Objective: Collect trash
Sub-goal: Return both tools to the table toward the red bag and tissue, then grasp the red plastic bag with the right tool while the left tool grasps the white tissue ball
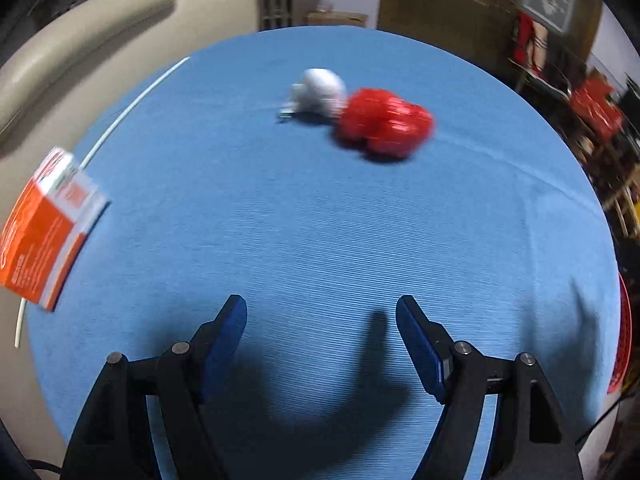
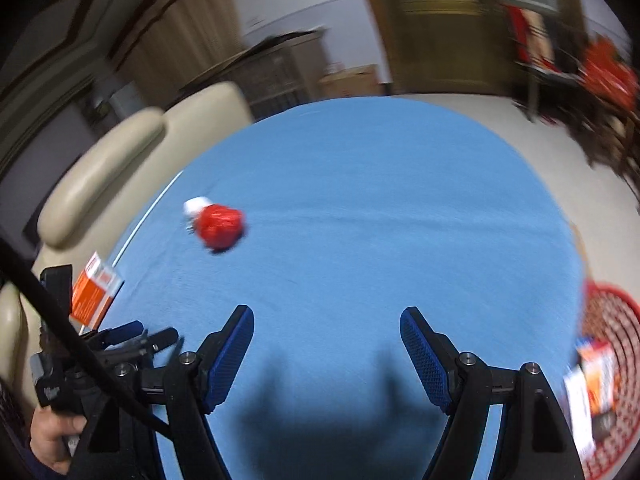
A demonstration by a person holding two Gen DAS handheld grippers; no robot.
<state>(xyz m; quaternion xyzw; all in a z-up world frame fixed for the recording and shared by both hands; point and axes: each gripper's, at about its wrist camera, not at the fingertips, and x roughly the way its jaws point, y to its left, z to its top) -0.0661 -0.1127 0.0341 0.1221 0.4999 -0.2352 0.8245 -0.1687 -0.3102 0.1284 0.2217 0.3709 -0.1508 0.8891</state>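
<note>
On the blue tablecloth [image 1: 304, 216] lie a crumpled red wad [image 1: 384, 124] and, touching it behind, a crumpled white wad [image 1: 320, 90]. Both show in the right wrist view, red [image 2: 220, 226] and white [image 2: 196, 205]. An orange and white carton [image 1: 44, 232] stands at the table's left edge, also in the right wrist view [image 2: 94, 294]. My left gripper [image 1: 322, 314] is open and empty, well short of the wads. My right gripper [image 2: 326, 326] is open and empty over the near table. The left gripper [image 2: 154, 336] shows at its lower left.
A red mesh basket [image 2: 612, 320] sits off the table's right side with a carton [image 2: 592, 384] inside; its rim shows in the left wrist view [image 1: 624, 340]. A beige sofa [image 1: 100, 40] flanks the left. A white straw [image 1: 132, 104] lies along the left edge.
</note>
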